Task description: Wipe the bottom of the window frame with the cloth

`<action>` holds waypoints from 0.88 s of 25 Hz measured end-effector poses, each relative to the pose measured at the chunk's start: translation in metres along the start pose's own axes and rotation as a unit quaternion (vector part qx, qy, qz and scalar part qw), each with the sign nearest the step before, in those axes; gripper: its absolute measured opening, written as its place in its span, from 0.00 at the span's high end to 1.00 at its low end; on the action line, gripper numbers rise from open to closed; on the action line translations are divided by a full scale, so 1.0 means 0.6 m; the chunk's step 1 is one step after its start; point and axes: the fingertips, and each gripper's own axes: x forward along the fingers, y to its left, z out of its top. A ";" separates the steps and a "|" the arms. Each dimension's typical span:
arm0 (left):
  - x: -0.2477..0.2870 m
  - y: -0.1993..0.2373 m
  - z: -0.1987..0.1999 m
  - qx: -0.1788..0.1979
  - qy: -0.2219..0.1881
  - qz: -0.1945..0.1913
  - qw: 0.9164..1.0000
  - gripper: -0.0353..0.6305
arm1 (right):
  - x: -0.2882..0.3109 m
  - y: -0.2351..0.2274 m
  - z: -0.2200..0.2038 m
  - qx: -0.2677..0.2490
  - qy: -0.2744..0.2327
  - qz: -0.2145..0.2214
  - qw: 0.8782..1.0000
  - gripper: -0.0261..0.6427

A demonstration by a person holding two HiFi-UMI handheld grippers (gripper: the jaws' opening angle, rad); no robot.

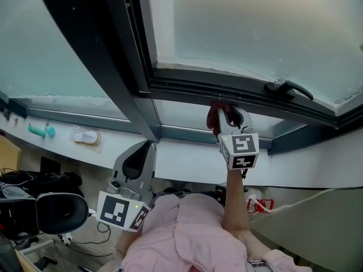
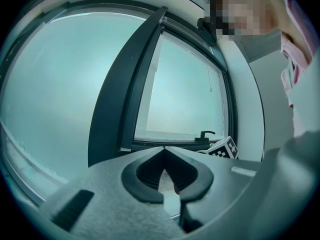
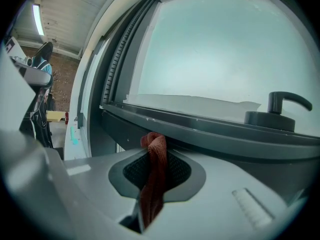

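Note:
My right gripper is raised to the dark bottom rail of the window frame and is shut on a red-brown cloth. In the right gripper view the cloth hangs pinched between the jaws, and its folded top touches the underside of the frame rail. My left gripper is lower and to the left, away from the frame. Its jaws are shut with nothing between them.
A black window handle sits on the rail to the right of the cloth. A thick dark mullion runs diagonally on the left. Below lies a white sill with a small teal object and a wrapped item.

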 end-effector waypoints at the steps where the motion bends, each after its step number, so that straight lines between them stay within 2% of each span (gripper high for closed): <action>1: 0.001 -0.001 0.000 0.000 0.000 0.000 1.000 0.95 | -0.001 -0.003 -0.001 0.000 0.001 -0.002 1.000 0.89; 22: 0.019 -0.034 -0.002 0.005 0.003 -0.009 1.000 0.95 | -0.027 -0.051 -0.015 0.009 0.000 -0.017 1.000 0.89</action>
